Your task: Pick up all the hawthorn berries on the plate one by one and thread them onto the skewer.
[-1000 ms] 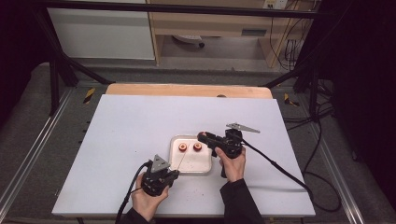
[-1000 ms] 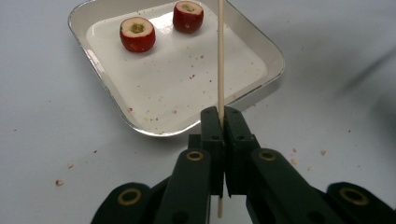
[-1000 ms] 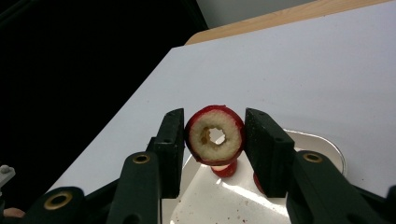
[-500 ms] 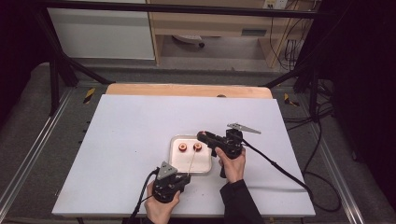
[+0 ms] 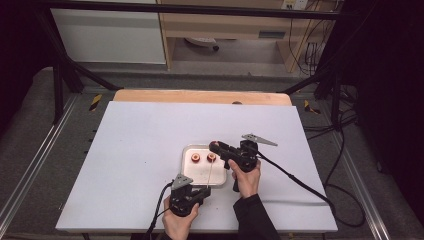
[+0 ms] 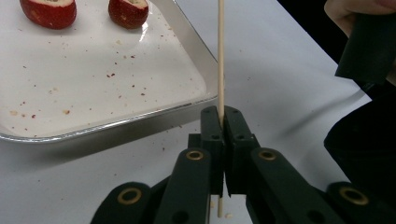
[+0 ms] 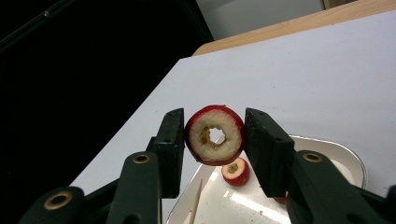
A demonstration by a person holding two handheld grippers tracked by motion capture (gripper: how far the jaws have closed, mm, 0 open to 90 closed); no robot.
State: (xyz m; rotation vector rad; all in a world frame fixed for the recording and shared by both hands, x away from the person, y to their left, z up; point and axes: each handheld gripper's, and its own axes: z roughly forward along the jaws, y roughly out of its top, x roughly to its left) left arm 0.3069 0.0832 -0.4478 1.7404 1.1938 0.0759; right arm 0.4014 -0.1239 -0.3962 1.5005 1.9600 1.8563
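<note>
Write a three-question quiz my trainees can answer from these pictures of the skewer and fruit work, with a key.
1. True or false: the left gripper is shut on the wooden skewer.
2. What does the right gripper hold? A) a cored red fruit ring B) a spoon C) nothing
3. How many red fruit pieces lie in the metal tray, seen from the high view?

Key: 1 true. 2 A; the jaws press on its two sides, with the hole facing the camera. 3 two, at the far end of the tray.
</note>
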